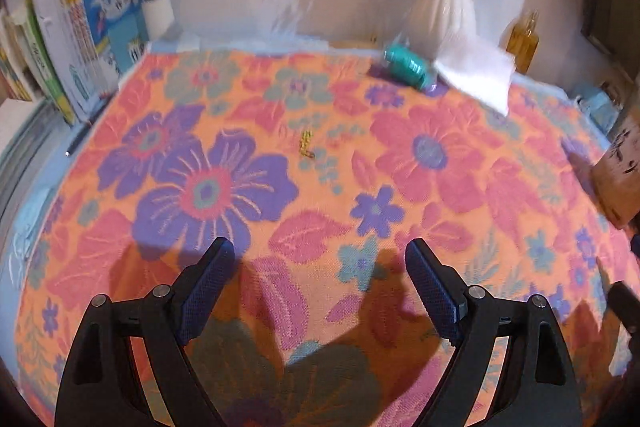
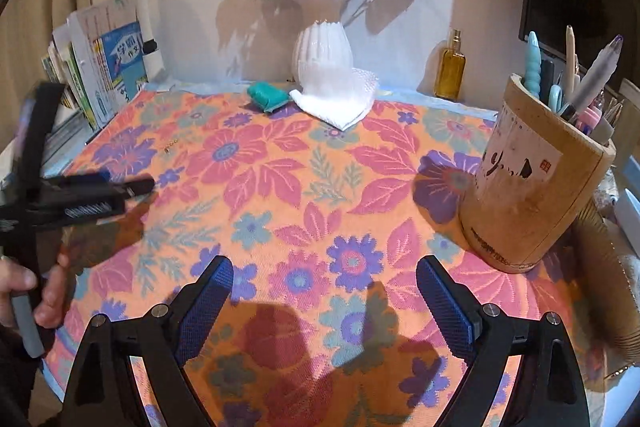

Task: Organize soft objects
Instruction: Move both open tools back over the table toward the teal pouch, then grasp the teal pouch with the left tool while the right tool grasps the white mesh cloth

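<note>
The white cloth (image 2: 338,103) lies at the far edge of the flowered tablecloth (image 2: 320,187), touching the foot of the white vase (image 2: 322,57); a teal cloth roll (image 2: 267,97) sits just left of it. The left gripper (image 1: 320,287) and right gripper (image 2: 325,301) both hover near, jaws wide and empty. Tugging the cloth could likely tip the vase, and a careless right-hand reach might knock the pen holder (image 2: 528,183).

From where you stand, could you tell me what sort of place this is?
Most likely a home study desk: a bamboo pen holder full of pens, schoolbooks stacked against the wall, and a vase of flowers on a floral tablecloth.
</note>
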